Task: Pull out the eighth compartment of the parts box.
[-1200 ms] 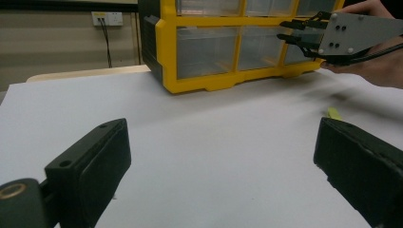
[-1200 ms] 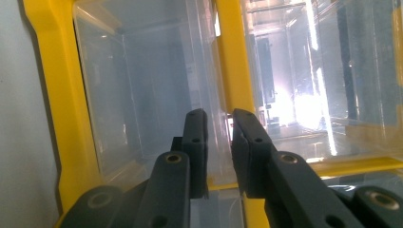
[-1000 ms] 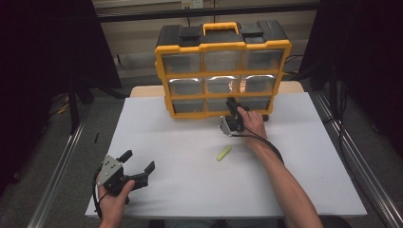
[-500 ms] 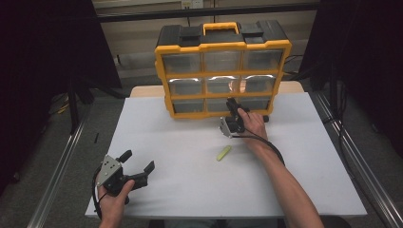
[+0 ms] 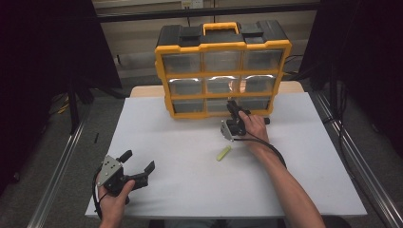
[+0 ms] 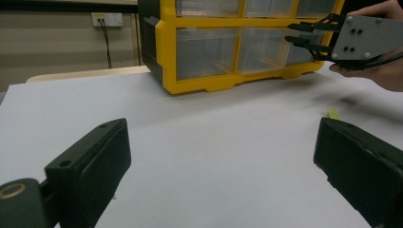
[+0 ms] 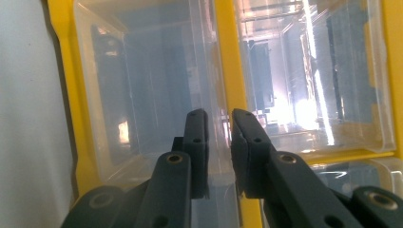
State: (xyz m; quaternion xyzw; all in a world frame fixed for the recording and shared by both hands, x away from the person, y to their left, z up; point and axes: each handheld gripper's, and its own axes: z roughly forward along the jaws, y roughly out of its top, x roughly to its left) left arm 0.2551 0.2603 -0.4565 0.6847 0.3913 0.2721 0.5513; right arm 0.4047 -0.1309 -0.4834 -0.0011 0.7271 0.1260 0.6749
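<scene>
I see the organizer box (image 5: pixel 222 71), yellow-framed with clear drawers, standing upright at the far edge of the white table (image 5: pixel 190 156). My right gripper (image 5: pixel 233 110) is at its bottom row, at the middle drawer (image 7: pixel 157 95); in the right gripper view the jaws are nearly closed with a thin gap, at the drawer's clear front edge, and I cannot tell whether they pinch it. A small yellow-green piece (image 5: pixel 223 153) lies on the table near that hand. My left gripper (image 5: pixel 141 172) rests at the near left, well apart, jaws wide open and empty.
</scene>
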